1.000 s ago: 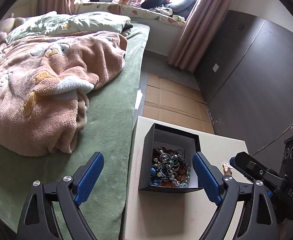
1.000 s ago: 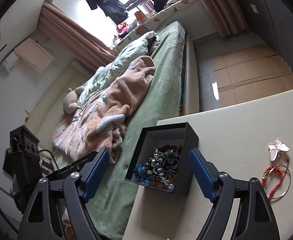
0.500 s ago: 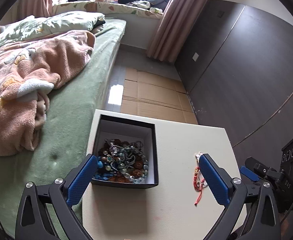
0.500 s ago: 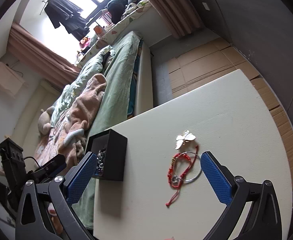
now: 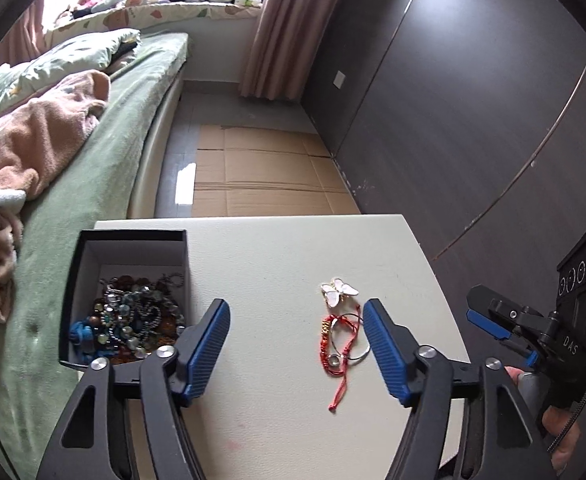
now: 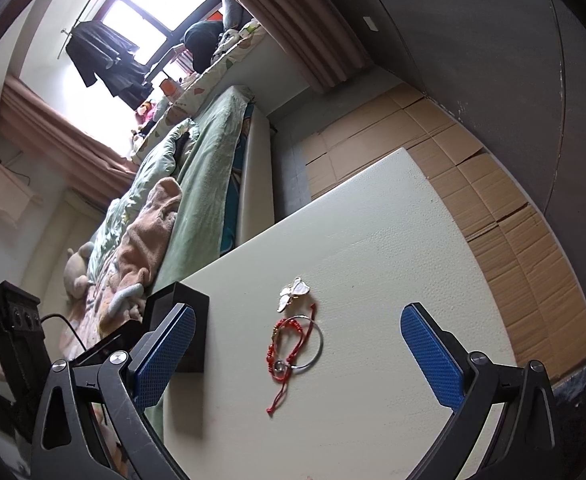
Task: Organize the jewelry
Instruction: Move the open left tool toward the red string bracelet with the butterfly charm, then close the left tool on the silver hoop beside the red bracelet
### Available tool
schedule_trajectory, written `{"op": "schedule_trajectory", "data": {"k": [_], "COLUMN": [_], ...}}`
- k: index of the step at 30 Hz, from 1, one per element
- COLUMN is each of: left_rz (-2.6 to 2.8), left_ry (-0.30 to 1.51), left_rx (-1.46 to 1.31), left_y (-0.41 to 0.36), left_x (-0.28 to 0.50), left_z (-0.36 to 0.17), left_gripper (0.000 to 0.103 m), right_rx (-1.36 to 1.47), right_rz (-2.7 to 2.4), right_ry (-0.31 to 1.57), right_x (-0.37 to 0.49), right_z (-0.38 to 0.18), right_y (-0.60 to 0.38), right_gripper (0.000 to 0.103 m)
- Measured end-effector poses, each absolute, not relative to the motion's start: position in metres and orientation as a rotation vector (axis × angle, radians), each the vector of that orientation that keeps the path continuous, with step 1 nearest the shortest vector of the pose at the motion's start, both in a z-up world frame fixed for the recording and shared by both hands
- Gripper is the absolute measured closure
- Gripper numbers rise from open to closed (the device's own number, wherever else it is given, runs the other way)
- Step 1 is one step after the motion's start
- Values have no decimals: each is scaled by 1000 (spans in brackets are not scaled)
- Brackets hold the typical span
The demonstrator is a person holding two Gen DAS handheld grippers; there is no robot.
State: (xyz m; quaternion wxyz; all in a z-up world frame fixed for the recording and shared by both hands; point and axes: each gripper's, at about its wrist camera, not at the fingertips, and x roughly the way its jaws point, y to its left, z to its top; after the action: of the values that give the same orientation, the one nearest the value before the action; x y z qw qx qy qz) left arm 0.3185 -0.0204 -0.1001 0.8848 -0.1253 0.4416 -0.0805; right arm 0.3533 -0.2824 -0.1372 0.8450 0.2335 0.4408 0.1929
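A black open box (image 5: 75,276) full of mixed bead jewelry (image 5: 131,322) stands at the left edge of a cream table (image 5: 277,264). A white butterfly brooch (image 5: 339,291), a red cord bracelet (image 5: 327,340) and a thin silver bangle (image 5: 359,356) lie together on the table to its right. My left gripper (image 5: 297,344) is open above the table, with the bracelet between its fingers. My right gripper (image 6: 299,356) is open and empty; the brooch (image 6: 293,293), red bracelet (image 6: 283,344) and bangle (image 6: 319,344) lie between its fingers. The box (image 6: 191,320) is at its left finger.
A bed with green sheet (image 5: 93,168) and pink blanket (image 5: 25,140) runs along the table's left side. Cardboard sheets (image 5: 261,176) cover the floor beyond the table. A dark wardrobe wall (image 5: 473,100) stands to the right. The right gripper's body (image 5: 533,328) shows at the right.
Both grippers have swung right, away from the box and toward the loose brooch and bracelets. The left gripper's jaws now frame the bracelets instead of the box. Both stay open.
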Motion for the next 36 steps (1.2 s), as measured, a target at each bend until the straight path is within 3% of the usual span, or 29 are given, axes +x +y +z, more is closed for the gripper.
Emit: {"op": "schedule_trajectory", "data": {"k": [1, 3, 5, 9, 19, 36], "left_rz": [-181, -199, -224, -254, -220, -116], "left_ry": [934, 975, 1010, 1096, 1198, 1233], "left_rx": [-261, -266, -282, -310, -302, -205], "left_y": [-26, -35, -44, -59, -82, -93], "left_x": [322, 330, 337, 350, 361, 367], "left_z": [-104, -115, -125, -148, -184, -191], "left_gripper": [49, 71, 82, 91, 94, 94], "right_rx": [490, 504, 520, 539, 586, 602], "right_rz": [403, 396, 394, 377, 342, 331], "right_ry": [925, 921, 926, 948, 957, 962], "right_x": [353, 355, 358, 363, 368, 369], "right_z": [-137, -139, -143, -153, -165, -169], "right_y": [-284, -290, -294, -302, -320, -328], "right_gripper": [0, 0, 0, 0, 0, 0]}}
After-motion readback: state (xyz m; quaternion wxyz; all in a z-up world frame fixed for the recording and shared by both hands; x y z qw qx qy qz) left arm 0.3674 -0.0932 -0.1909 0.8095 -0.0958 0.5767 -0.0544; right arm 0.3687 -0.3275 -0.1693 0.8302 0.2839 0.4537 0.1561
